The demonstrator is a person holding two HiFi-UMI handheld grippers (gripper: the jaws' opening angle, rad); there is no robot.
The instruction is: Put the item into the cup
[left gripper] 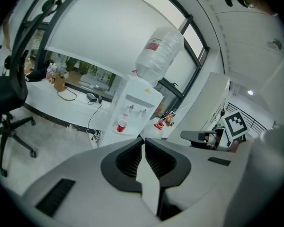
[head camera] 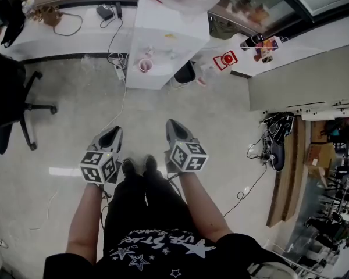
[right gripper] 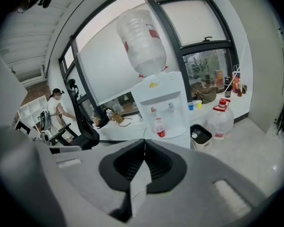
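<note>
Cup (head camera: 145,65): red, small, upright on the drip shelf of the white water dispenser (head camera: 168,34), below its two taps. Dead ahead of both tools, well apart from them; in the right gripper view it sits just above the jaw tips (right gripper: 160,131). The item cannot be identified in any view.

Left gripper (head camera: 114,130): jaws together, nothing between the ribbed pads (left gripper: 143,138). Right gripper (head camera: 171,123): same, closed and empty (right gripper: 144,141). They are held side by side, near each other, above the person's shoes.

Room: bare pale floor (head camera: 75,106) runs open from the jaw tips to the dispenser foot. A black office chair (head camera: 6,97) stands well off the left gripper's outer side. A black bin (right gripper: 200,136) and a spare jug with a red cap (right gripper: 222,119) stand beside the dispenser, ahead-right of the right gripper. A white cable (head camera: 123,100) trails along the floor ahead of the left gripper.

Writing: inverted bottle (right gripper: 141,41) on the dispenser carries a red label, too small to read. Small yellow mark on the dispenser front, unreadable.
</note>
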